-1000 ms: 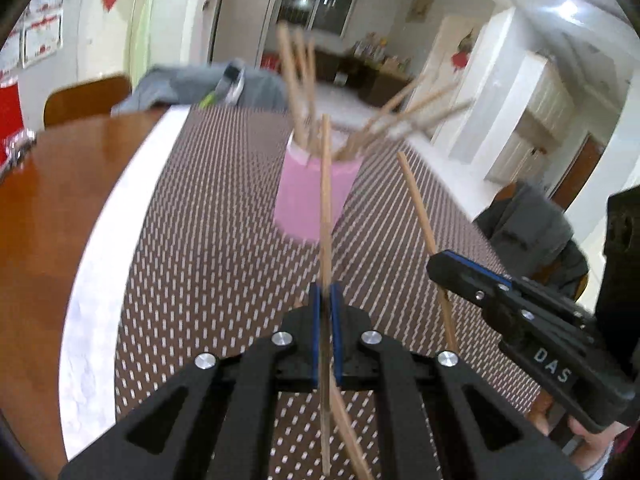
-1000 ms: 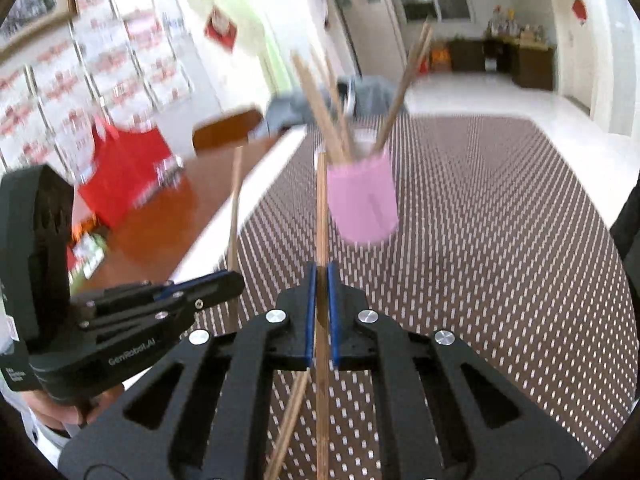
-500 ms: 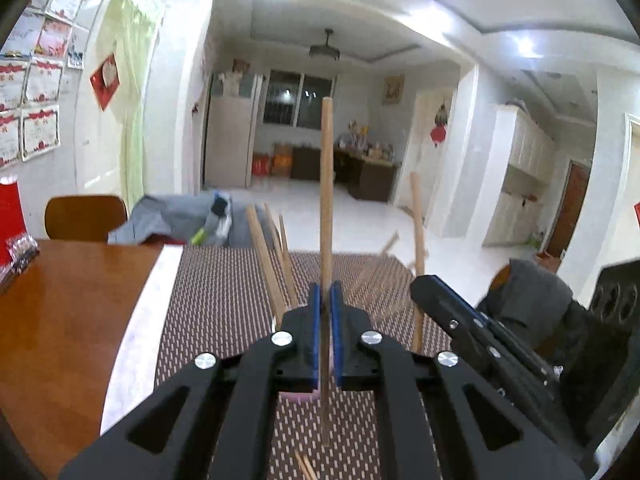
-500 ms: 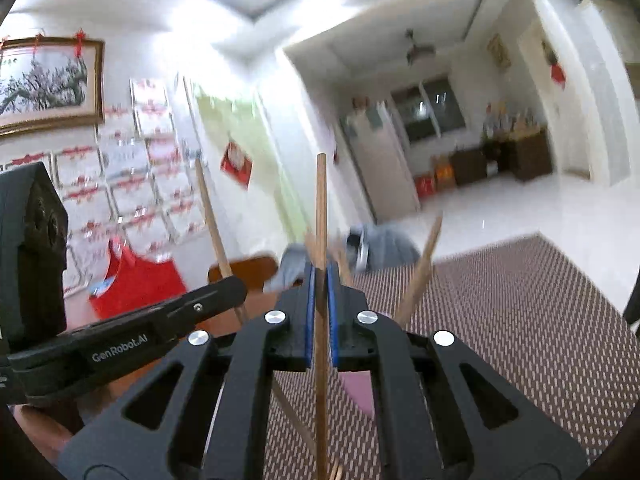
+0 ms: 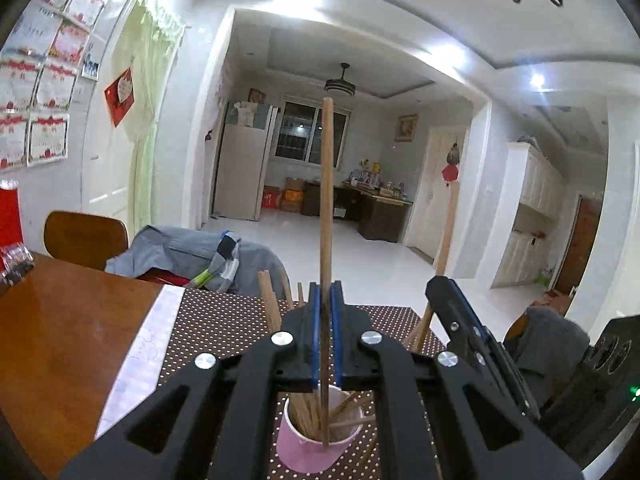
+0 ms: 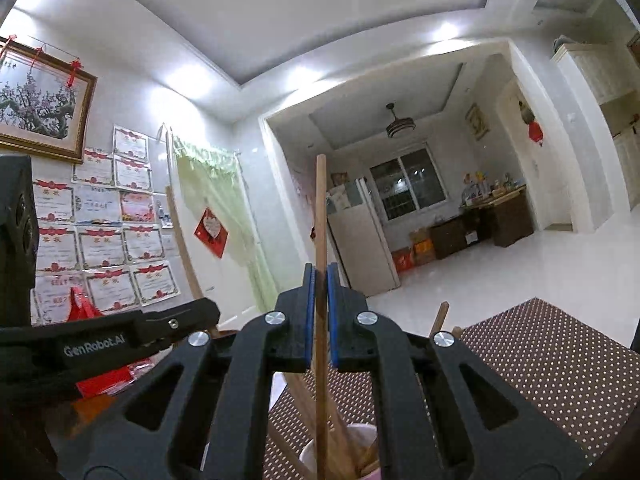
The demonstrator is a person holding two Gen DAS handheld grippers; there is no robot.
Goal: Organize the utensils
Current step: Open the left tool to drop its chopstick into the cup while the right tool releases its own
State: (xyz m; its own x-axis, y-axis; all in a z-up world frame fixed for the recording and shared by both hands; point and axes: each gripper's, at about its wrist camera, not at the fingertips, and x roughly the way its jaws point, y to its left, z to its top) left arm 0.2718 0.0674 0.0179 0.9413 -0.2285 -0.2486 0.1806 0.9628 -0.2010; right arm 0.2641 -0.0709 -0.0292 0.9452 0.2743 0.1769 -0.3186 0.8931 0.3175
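A pink cup [image 5: 304, 452] holding several wooden chopsticks stands on the dotted mat, low in both views [image 6: 310, 450]. My left gripper [image 5: 325, 292] is shut on one upright chopstick [image 5: 326, 200], whose lower end shows inside the cup's mouth. My right gripper [image 6: 319, 276] is shut on another upright chopstick [image 6: 320, 208], its lower part running down to the cup. Each gripper appears in the other's view: the right one [image 5: 436, 286] with its chopstick [image 5: 448, 232], and the left one [image 6: 210, 314] with its chopstick [image 6: 182, 240].
A brown dotted mat [image 5: 224, 320] covers part of the wooden table [image 5: 60, 340], with a white strip [image 5: 140, 360] along its edge. Behind the table a chair [image 5: 80, 236] and a grey garment [image 5: 184, 252] stand. A red bag [image 6: 84, 308] sits at the left.
Both grippers have risen and tipped upward with their chopsticks. The pink cup slid from the middle of each view to the bottom edge, under the fingers.
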